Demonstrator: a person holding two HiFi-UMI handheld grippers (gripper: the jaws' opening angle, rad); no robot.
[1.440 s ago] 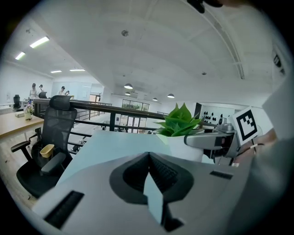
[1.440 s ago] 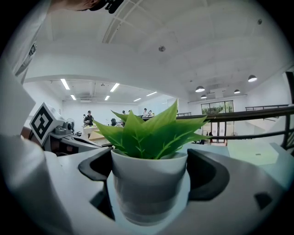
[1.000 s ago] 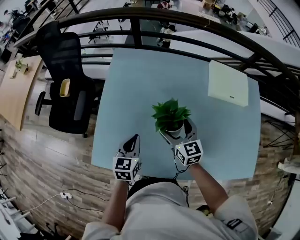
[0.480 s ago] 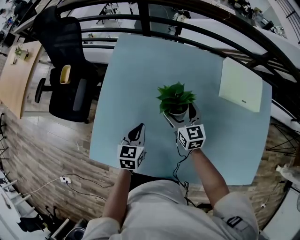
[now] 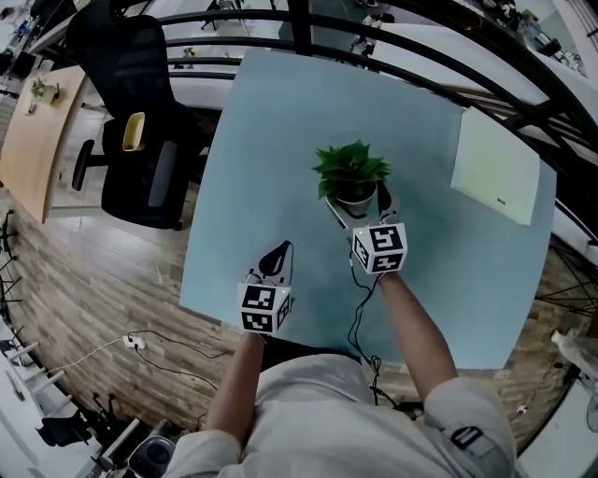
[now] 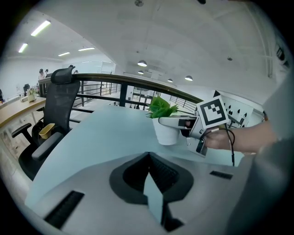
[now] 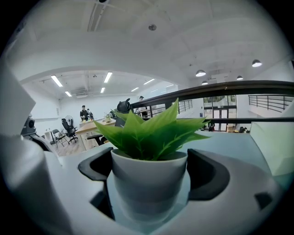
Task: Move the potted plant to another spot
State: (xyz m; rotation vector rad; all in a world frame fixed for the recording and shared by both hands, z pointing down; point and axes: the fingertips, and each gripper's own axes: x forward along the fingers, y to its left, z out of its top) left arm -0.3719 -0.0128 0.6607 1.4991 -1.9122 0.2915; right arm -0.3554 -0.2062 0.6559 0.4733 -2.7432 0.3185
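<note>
Head view: the potted plant (image 5: 352,177), green leaves in a white pot, sits at the middle of the pale blue table (image 5: 280,121), just above frame centre. The right gripper (image 5: 359,207) grips the pot, one jaw on each side. The left gripper (image 5: 277,257) is lower left of it, apart, over the table's near part. A flat pale pad (image 5: 495,165) lies at the table's upper right. A black office chair (image 5: 131,112) with a yellow cup (image 5: 135,132) on its seat stands at upper left, off the table. A dark railing (image 5: 299,19) runs along the top.

Left gripper view: its jaws are pressed together with nothing between them. The plant and right gripper show right of centre. Whether the pot rests on the table cannot be told.

Right gripper view: the pot fills the gap between the jaws, both pads against its wall.
</note>
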